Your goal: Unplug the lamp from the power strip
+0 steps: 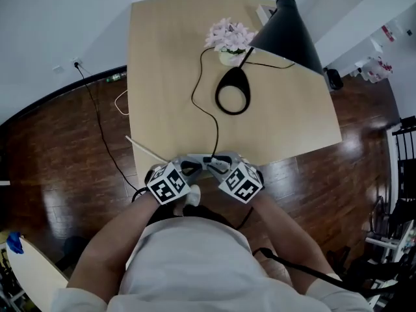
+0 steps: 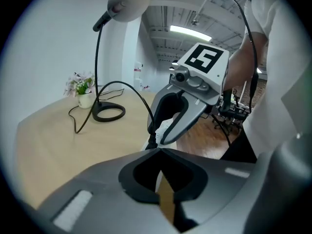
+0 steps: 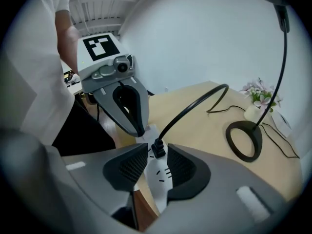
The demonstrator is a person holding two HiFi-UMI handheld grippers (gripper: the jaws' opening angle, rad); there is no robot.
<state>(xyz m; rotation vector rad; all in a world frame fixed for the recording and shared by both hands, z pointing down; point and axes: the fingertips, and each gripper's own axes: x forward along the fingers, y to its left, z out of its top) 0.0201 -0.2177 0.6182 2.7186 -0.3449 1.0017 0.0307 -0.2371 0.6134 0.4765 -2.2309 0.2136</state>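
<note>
Between the jaws of the right gripper (image 3: 157,154): the lamp's plug (image 3: 158,148), seated upright in the power strip (image 3: 159,178), cord (image 3: 195,106) arcing away. Jaws apart, straddling it, not clamped. Left gripper (image 2: 158,151) closed, empty, tip seemingly on the strip just beyond. Pull should follow the plug's axis.

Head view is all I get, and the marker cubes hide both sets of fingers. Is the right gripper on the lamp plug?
Observer: Not clamped. The right gripper view shows the black plug between the fingers of the right gripper, with a gap on one side.
Operator: Plug seated?
Observer: Yes. It stands in the white power strip, and the cord arches up from it.
Operator: Left gripper?
Observer: The left gripper has its fingers together, tip down at the strip's far end. I can't confirm contact.
</note>
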